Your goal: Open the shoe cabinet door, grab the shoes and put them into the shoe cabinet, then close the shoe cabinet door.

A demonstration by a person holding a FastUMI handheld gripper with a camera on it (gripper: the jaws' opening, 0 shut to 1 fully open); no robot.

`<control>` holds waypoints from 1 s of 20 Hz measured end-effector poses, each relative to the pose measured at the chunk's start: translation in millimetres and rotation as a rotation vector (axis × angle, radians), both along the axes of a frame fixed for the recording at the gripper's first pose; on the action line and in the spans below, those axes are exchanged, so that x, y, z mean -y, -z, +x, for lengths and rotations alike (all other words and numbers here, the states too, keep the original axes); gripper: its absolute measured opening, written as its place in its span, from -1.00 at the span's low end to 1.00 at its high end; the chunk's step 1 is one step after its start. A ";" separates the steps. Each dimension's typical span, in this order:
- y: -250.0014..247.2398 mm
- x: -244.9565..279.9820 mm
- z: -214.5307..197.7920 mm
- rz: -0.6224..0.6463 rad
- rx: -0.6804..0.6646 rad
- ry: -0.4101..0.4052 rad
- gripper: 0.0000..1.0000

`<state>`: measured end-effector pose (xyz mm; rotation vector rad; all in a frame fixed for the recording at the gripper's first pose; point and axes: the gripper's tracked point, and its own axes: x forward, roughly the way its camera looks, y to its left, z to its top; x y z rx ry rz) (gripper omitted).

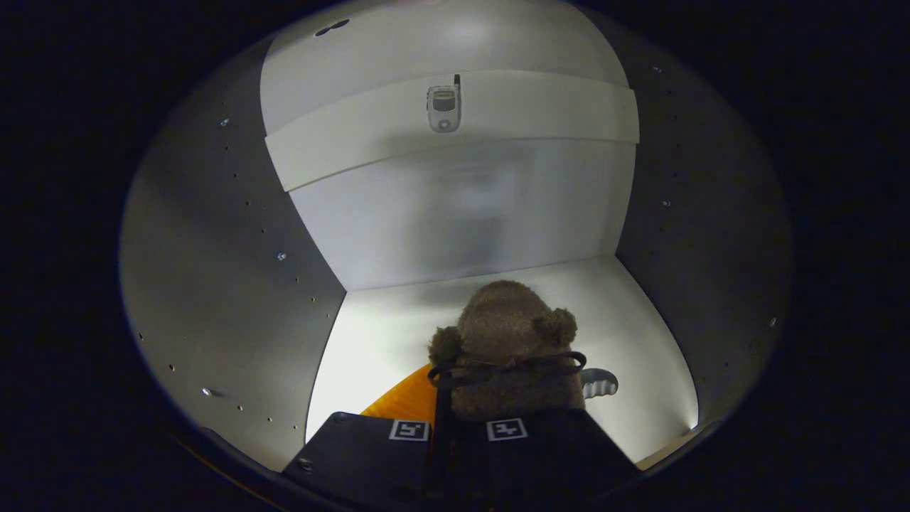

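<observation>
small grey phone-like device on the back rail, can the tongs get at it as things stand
Probably not: the tongs look shut on the fuzzy brown bear-eared slipper, low on the white cabinet floor, while the small grey phone-like device sits higher, beyond them.

Pale back panel at the far end, crossed by a white rail. Grey side walls left and right, dotted with small holes and screws. White floor panel, brightly lit at its near corners.

Probably a home — inside a white shoe cabinet, shelved.
</observation>
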<state>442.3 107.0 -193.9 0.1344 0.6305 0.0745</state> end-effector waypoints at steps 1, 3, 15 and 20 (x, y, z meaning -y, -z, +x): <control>-0.7 -1.2 -3.5 -0.010 0.002 -0.006 -0.63; -5.1 -4.4 -7.9 -0.010 0.017 -0.013 -0.39; -52.4 -2.8 -63.6 -0.038 0.185 -0.028 0.95; -103.6 0.2 -103.9 0.017 0.335 -0.015 0.97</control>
